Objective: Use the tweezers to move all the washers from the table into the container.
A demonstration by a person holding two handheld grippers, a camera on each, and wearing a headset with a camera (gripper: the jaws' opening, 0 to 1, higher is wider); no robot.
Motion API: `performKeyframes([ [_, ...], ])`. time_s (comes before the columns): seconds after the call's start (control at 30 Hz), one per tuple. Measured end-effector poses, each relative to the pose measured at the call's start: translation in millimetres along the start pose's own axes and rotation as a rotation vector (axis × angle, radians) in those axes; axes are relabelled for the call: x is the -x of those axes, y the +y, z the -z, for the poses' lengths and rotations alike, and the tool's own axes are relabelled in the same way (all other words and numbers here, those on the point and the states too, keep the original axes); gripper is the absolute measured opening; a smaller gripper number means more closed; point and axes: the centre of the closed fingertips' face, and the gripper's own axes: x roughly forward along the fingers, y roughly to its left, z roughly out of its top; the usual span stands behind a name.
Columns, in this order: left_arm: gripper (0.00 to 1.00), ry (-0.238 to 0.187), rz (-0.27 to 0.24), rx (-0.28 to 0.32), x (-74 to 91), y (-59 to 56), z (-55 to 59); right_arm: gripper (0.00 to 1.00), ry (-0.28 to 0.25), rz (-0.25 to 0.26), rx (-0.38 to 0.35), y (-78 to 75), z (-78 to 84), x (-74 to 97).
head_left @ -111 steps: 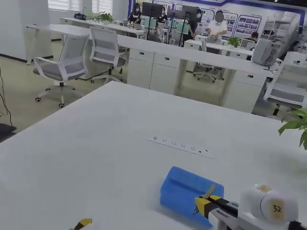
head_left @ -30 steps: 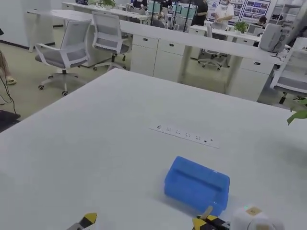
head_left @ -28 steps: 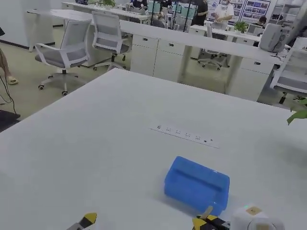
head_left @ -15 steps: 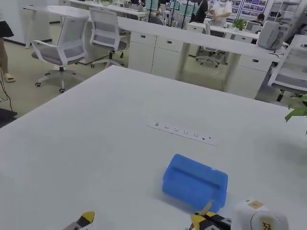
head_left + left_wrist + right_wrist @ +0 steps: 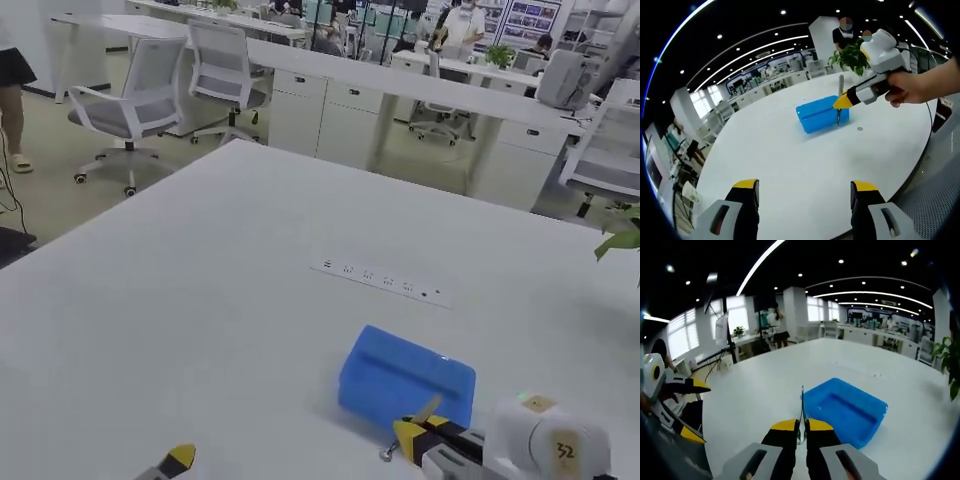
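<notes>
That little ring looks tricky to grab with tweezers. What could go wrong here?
The washer is tiny and lies flat, not far from the edge of the table, so the tweezers might flick it off instead of gripping it. The right tool pinches the tweezers thinly; pressing down could twist them in its jaws. The blue container sits free, the left tool far from it, so a bump may shift it.

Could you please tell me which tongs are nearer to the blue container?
Right. The right tongs, shut on the tweezers, hover at the near edge of the blue container; the left tongs sit open, well back across the table.
</notes>
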Motion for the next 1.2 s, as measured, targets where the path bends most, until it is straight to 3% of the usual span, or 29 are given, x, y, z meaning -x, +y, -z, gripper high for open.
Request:
performKeyframes([
  [0.5, 0.75, 0.000, 0.002, -0.001, 0.0, -0.4, -0.4, 0.02, -0.078, 0.027, 0.042, -15.2, -39.5, 3.2],
  [0.87, 0.75, 0.006, 0.002, -0.001, -0.7, -0.5, 0.7, 0.02, -0.113, 0.073, 0.071, -37.4, -61.7, -4.0],
  [1.2, 0.75, 0.013, 0.004, -0.002, -1.5, -1.0, 1.9, 0.02, -0.103, 0.122, 0.027, -60.0, -53.9, -15.0],
])
